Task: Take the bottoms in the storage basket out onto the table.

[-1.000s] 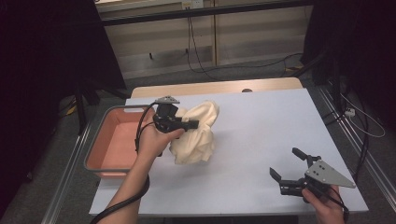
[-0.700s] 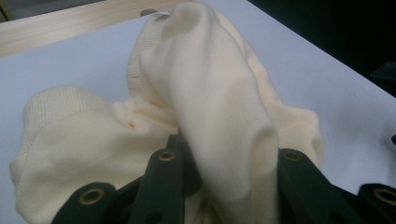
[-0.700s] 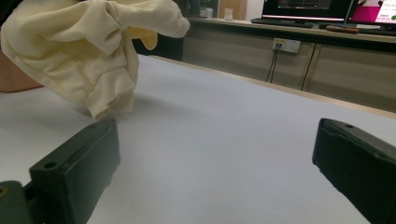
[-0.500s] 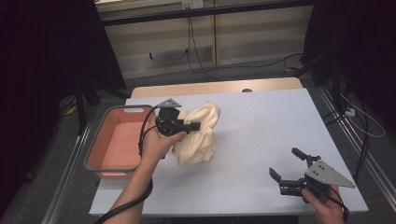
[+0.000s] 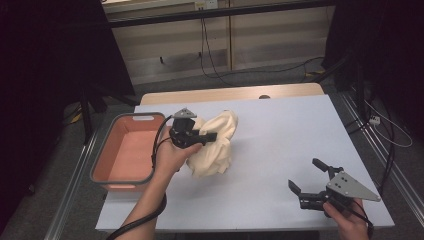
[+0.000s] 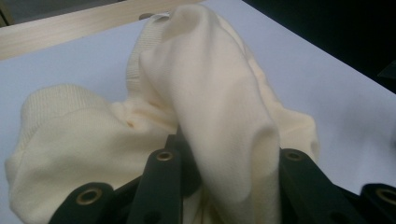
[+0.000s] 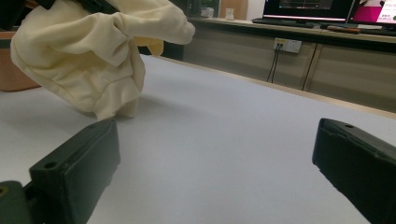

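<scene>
Nearest the person's side, the right gripper (image 5: 308,184) rests low by the near right corner of the worktop (image 5: 300,135), its jaws spread wide with nothing between them. In the right gripper view the bare pale surface runs unbroken between those jaws, and open room lies all the way from this gripper to the cream garment (image 7: 93,60), which sits well apart from it.

Farther in, the cream garment (image 5: 215,145) stands bunched in a heap on the worktop, its lower folds touching the surface and its upper part lifted. The left gripper (image 5: 202,136) is clenched on a fold of it; in the left gripper view a thick ridge of the knit cloth (image 6: 210,107) rises from between the black jaws. The person's left hand (image 5: 172,155) comes at the garment from its left side.

Just left of the garment, past the worktop's left edge, sits a salmon-coloured bin (image 5: 100,170) with a grey rim. Its inside shows nothing but its own floor.

To the right of the garment and beyond it, the worktop lies bare up to its right and far edges. A strip of light wood (image 5: 230,94) borders the far edge, with floor and trailing cables behind.
</scene>
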The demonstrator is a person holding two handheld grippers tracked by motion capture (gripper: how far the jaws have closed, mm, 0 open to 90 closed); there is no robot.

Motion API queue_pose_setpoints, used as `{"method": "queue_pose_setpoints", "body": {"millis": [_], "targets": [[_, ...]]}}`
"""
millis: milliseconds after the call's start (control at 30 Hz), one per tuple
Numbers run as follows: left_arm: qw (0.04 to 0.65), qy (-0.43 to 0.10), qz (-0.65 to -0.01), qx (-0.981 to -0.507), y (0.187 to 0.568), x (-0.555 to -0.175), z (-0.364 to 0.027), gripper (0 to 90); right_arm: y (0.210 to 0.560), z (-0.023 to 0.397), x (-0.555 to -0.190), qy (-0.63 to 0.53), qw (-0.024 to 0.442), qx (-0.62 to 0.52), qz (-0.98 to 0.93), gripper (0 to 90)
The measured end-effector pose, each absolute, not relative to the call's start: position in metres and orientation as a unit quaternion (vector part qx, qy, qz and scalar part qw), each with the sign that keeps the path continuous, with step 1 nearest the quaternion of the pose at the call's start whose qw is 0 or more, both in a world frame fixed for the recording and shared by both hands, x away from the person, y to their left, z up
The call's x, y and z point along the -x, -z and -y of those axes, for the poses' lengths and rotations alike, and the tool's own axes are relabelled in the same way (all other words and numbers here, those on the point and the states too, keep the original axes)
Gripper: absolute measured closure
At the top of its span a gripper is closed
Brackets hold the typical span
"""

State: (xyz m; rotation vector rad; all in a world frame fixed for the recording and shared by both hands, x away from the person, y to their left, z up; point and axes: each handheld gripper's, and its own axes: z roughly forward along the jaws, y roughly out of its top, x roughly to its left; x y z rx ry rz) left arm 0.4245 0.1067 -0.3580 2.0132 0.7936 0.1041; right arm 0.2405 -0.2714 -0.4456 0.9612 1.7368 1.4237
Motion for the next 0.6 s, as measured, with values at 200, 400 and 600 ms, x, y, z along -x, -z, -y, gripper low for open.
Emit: {"method": "queue_pose_setpoints", "body": {"millis": [200,400,600], "targets": [[0.473,-0.044,-0.325,-0.818,0.3616,-0.4246,-0.1064,71.1,0.4457,0.2712,-0.2405,-0.546,0.342,-0.37,-0.669,0.5],[0.474,-0.045,-0.324,-0.817,0.3634,-0.4236,-0.1059,70.4,0.4458,0.2711,-0.2404,-0.546,0.342,-0.37,-0.669,0.5],[0.474,-0.043,-0.327,-0.817,0.3667,-0.4235,-0.1052,69.4,0.4458,0.2708,-0.2403,-0.547,0.342,-0.37,-0.669,0.5]]}}
